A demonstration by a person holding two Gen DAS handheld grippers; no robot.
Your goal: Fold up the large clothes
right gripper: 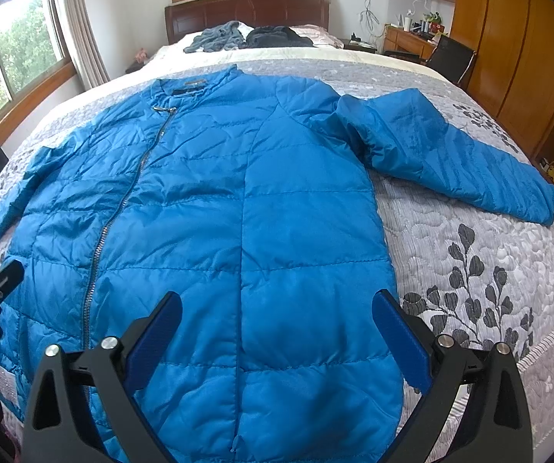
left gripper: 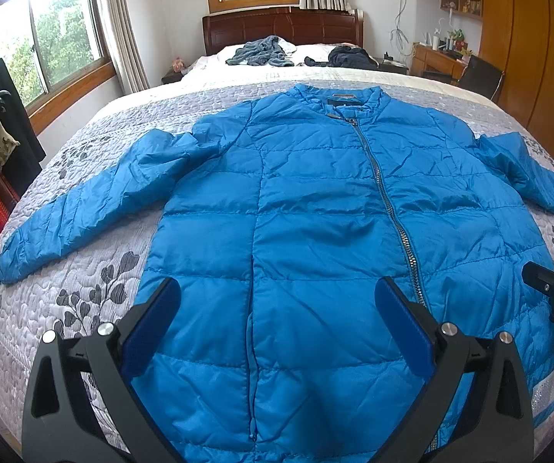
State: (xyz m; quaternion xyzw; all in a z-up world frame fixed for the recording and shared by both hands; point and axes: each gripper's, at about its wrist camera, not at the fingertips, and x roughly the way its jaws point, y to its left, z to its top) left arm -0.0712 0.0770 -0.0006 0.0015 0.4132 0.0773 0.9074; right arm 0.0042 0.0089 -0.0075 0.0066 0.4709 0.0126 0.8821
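The blue jacket [left gripper: 315, 208] lay flat and face up on the bed [left gripper: 95, 297], its zipper [left gripper: 384, 200] closed and its collar [left gripper: 334, 98] pointing toward the headboard [left gripper: 282, 27]. Both sleeves were spread out to the sides: the left sleeve [left gripper: 84, 208] stretched toward the window side, the right sleeve [right gripper: 458, 154] toward the wardrobe side. The hem was nearest to the person.

The left gripper [left gripper: 277, 308] hung above the lower part of the jacket with its fingers wide apart, holding nothing. The right gripper [right gripper: 277, 312] was the same, spread wide and empty, above the lower right part of the body.

In my judgement the folding had not yet started, and the first step would be to bring one sleeve over the chest. To do this well, each gripper should go to its own sleeve and take it near the cuff, pinching both layers of the cloth together, because this padded fabric looked smooth and slippery and a shallow pinch could slide off. The sleeve should be lifted only a little and carried across, so that the body did not drag and wrinkle on the bed cover. The right sleeve had a bunched place near the shoulder; it would be better to pull it straight before laying it down. Two other garments [left gripper: 261, 52] lay far away by the pillows and should not disturb.
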